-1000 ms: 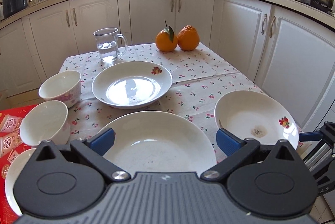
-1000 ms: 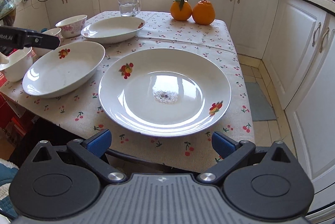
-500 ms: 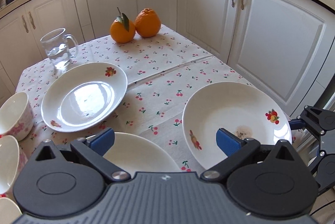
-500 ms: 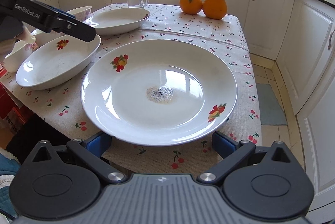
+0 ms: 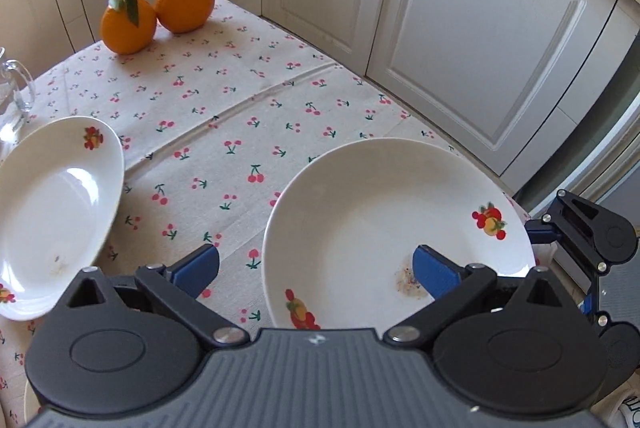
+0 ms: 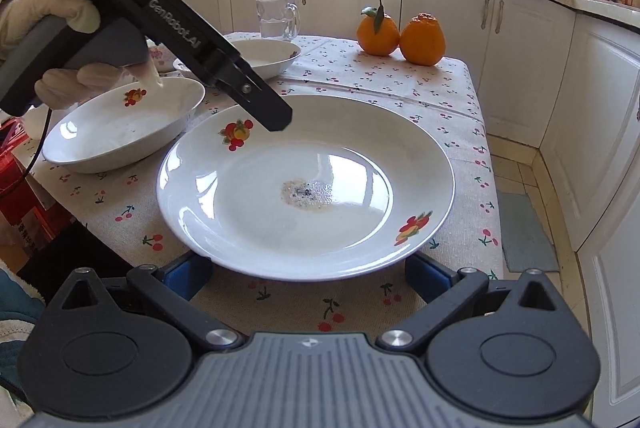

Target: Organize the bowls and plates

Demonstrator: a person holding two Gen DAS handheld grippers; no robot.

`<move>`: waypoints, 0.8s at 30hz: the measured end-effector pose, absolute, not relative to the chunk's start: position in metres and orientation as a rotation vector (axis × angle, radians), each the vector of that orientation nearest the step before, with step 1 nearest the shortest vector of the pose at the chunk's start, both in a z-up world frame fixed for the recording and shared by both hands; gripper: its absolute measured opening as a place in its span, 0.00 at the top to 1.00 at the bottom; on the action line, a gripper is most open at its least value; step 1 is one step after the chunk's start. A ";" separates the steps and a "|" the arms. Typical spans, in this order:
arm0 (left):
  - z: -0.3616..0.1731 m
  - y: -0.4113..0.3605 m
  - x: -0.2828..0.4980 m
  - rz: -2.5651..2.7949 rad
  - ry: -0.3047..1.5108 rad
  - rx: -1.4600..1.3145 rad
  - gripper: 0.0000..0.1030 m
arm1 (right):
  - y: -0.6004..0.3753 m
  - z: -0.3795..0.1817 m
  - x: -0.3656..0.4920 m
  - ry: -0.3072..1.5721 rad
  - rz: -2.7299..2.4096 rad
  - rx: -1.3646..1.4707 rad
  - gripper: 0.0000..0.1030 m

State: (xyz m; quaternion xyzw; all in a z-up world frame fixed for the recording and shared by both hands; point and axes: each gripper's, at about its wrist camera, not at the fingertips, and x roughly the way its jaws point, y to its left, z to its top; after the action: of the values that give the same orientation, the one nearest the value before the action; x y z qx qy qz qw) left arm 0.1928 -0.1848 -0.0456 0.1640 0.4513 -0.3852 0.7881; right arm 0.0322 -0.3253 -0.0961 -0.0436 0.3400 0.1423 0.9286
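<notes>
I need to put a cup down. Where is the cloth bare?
Bare cloth lies between the oranges, the near plate and the left plate. It is crowded around the near plate, where both claws, left and right, meet.

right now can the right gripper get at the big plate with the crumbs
Probably yes. The right gripper is open, its fingers straddling the near rim of the crumb-stained plate. The left gripper hovers over the far rim only.

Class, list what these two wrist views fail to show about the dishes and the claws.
- Left view: the large plate has its near rim hidden by the left claw.
- Left view: the glass mug is cut by the frame edge.
- Right view: the small bowls sit behind the person's gloved hand; their count is unclear.
</notes>
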 end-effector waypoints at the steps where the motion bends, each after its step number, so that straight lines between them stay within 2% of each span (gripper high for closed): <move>1: -0.048 -0.188 0.196 -0.844 0.990 0.358 0.03 | -0.326 -0.096 0.032 0.693 0.293 -0.089 0.00; 6: -0.057 -0.201 0.205 -0.879 1.036 0.402 0.10 | -0.325 -0.097 0.031 0.692 0.300 -0.091 0.00; 14: -0.063 -0.212 0.211 -0.936 1.074 0.453 0.15 | -0.325 -0.095 0.033 0.709 0.307 -0.098 0.00; 19: -0.062 -0.215 0.213 -0.960 1.080 0.455 0.24 | -0.325 -0.095 0.035 0.711 0.313 -0.101 0.00; 24: -0.061 -0.215 0.215 -0.963 1.088 0.457 0.27 | -0.322 -0.095 0.035 0.704 0.313 -0.116 0.00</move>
State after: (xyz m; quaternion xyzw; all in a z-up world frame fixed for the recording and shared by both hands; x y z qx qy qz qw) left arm 0.2151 -0.2152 -0.0614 0.2069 0.4928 -0.4361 0.7239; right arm 0.0349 -0.3225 -0.0947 -0.0563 0.3430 0.1524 0.9252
